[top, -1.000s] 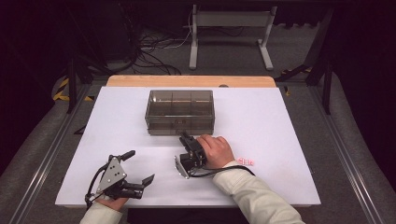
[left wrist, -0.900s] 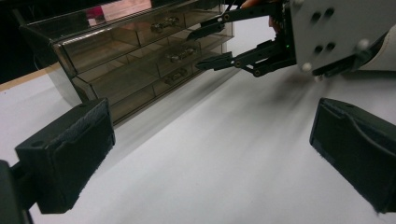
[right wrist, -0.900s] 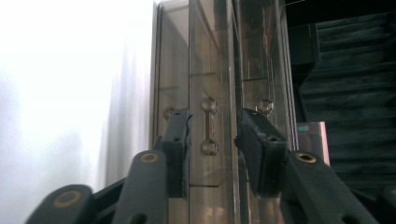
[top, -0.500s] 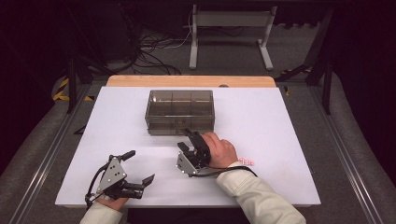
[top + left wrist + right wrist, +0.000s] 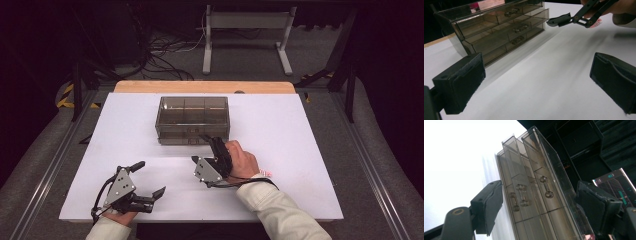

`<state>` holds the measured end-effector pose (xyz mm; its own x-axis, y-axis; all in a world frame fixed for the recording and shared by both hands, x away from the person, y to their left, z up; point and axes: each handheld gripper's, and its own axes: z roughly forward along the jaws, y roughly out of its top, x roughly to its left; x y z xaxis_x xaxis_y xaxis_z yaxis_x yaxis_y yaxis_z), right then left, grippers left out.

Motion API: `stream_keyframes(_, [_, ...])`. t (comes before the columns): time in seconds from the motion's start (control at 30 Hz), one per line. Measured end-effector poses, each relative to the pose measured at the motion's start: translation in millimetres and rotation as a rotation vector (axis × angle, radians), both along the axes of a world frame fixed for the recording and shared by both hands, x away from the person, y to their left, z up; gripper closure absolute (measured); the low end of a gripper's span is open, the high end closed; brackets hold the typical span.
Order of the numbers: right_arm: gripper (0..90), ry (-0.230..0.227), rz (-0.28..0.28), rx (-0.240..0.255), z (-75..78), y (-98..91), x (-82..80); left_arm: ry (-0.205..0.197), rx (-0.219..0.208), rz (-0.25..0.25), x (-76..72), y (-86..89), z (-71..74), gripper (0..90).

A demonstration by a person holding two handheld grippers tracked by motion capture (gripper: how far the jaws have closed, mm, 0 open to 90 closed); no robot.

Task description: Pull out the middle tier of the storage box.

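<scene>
Left claw (image 5: 150,187): rested near the front left corner of the tabletop (image 5: 310,150), jaws spread wide and empty, apparently parked in reserve.

Smoked-plastic drawer unit (image 5: 192,120): set toward the back edge at mid-width, fronts and small handles (image 5: 521,195) turned to the person, all drawers seen shut.

Right claw (image 5: 212,145): released, rolled on its side, jaws framing the handles just short of the fronts, judged lined up for a pull.
</scene>
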<state>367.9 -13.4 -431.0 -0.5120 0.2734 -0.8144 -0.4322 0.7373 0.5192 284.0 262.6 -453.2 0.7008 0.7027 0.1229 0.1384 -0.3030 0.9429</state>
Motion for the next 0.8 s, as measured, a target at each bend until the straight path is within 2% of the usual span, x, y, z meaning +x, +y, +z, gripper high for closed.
stream_keyframes(0.2, [22.4,0.03,0.008,0.025,5.0,-3.4,-2.2,0.002,-0.002,-0.001,-0.2,-0.1,-0.1,1.3])
stream_keyframes(0.23, [23.6,0.054,0.02,0.037,7.9,-5.8,-2.8,-0.001,-0.001,-0.001,-0.1,0.0,-0.1,1.3])
stream_keyframes(0.3, [23.8,0.059,0.022,0.04,8.7,-6.6,-3.2,-0.001,0.0,-0.001,-0.1,0.0,0.0,1.3])
stream_keyframes(0.47, [26.1,0.148,0.056,0.078,17.3,-15.7,-3.9,0.002,0.001,-0.003,-0.2,-0.3,-0.2,1.3])
stream_keyframes(0.5, [26.1,0.148,0.056,0.078,17.3,-15.7,-3.9,0.002,0.001,-0.004,-0.1,-0.4,-0.2,1.3])
stream_keyframes(0.57, [26.1,0.189,0.068,0.089,21.1,-21.2,-1.9,-0.001,0.004,-0.004,0.0,-0.5,-0.3,1.3])
stream_keyframes(0.67, [26.3,0.229,0.083,0.112,26.1,-27.2,0.7,-0.001,0.005,-0.004,0.2,-0.5,-0.3,1.4])
stream_keyframes(0.7, [26.3,0.229,0.083,0.112,26.1,-27.2,0.7,-0.001,0.005,-0.004,0.2,-0.5,-0.3,1.4])
stream_keyframes(0.73, [27.4,0.259,0.099,0.115,29.4,-30.1,2.5,-0.001,0.006,-0.005,0.2,-0.6,-0.4,1.4])
stream_keyframes(0.77, [27.4,0.259,0.099,0.115,29.4,-30.1,2.5,-0.001,0.006,-0.005,0.2,-0.6,-0.4,1.4])
stream_keyframes(0.8, [28.3,0.281,0.108,0.125,32.2,-33.1,3.1,0.0,0.006,-0.005,0.1,-0.8,-0.4,1.4])
